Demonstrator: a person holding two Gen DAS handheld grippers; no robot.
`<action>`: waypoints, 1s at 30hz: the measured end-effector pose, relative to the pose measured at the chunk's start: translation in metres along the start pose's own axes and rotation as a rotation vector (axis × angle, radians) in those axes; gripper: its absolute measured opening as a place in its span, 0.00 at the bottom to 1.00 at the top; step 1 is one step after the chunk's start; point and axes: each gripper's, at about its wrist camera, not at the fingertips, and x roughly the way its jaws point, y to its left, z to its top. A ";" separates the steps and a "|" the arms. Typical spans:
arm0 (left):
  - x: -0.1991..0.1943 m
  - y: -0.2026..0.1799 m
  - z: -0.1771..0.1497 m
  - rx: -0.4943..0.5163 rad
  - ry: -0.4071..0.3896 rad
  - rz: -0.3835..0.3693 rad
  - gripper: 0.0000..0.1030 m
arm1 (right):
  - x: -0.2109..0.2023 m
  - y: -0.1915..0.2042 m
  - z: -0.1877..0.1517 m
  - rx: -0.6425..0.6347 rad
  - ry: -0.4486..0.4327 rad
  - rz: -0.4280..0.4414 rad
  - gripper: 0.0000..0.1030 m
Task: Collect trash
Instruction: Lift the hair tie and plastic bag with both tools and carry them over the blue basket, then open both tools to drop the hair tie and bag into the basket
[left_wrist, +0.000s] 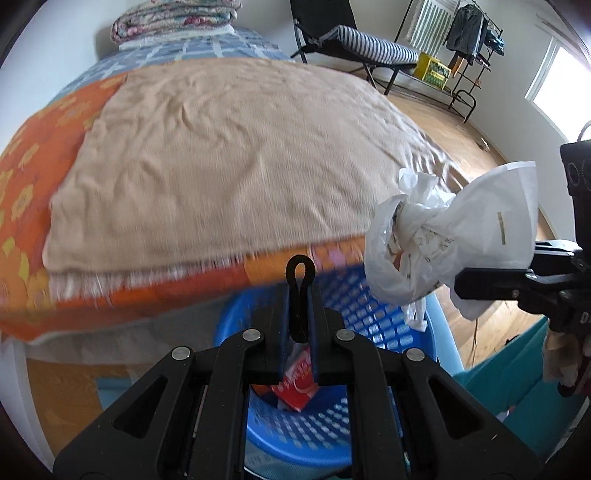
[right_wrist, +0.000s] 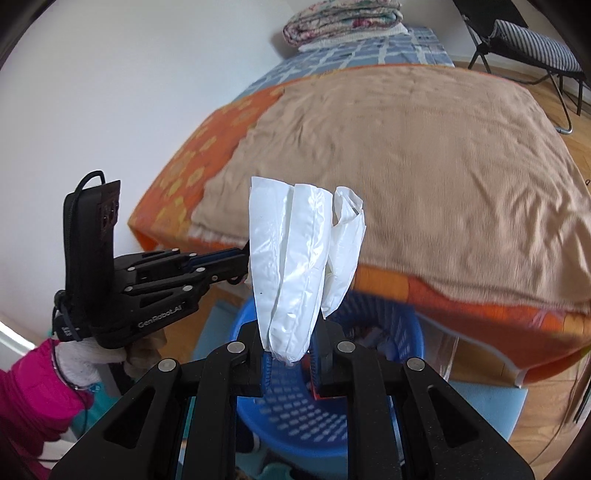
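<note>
My left gripper (left_wrist: 299, 291) is shut on a small black loop (left_wrist: 300, 267) that sticks up past its tips. It hangs over a blue perforated basket (left_wrist: 369, 306) on the floor by the bed, with a red packet (left_wrist: 295, 391) inside. My right gripper (right_wrist: 290, 332) is shut on the bottom of a crumpled white plastic bag (right_wrist: 295, 266), above the same basket (right_wrist: 295, 413). In the left wrist view the right gripper (left_wrist: 461, 286) comes in from the right with the bag (left_wrist: 443, 229). The left gripper (right_wrist: 242, 260) shows at left in the right wrist view.
A bed with a tan blanket (left_wrist: 229, 155) and an orange quilt (left_wrist: 37, 177) fills the space behind the basket. Folded blankets (left_wrist: 173, 18) lie at its far end. A folding chair (left_wrist: 351, 40), a clothes rack (left_wrist: 472, 40) and wooden floor lie beyond. A pink sleeve (right_wrist: 33, 398) holds the left gripper.
</note>
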 end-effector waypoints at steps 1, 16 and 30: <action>0.000 -0.001 -0.004 -0.002 0.006 -0.003 0.07 | 0.002 -0.002 -0.005 0.003 0.012 -0.005 0.14; 0.019 -0.012 -0.043 -0.004 0.093 -0.030 0.07 | 0.029 -0.007 -0.051 0.005 0.140 -0.044 0.14; 0.033 -0.011 -0.053 -0.015 0.141 -0.028 0.08 | 0.038 -0.010 -0.058 0.035 0.181 -0.064 0.15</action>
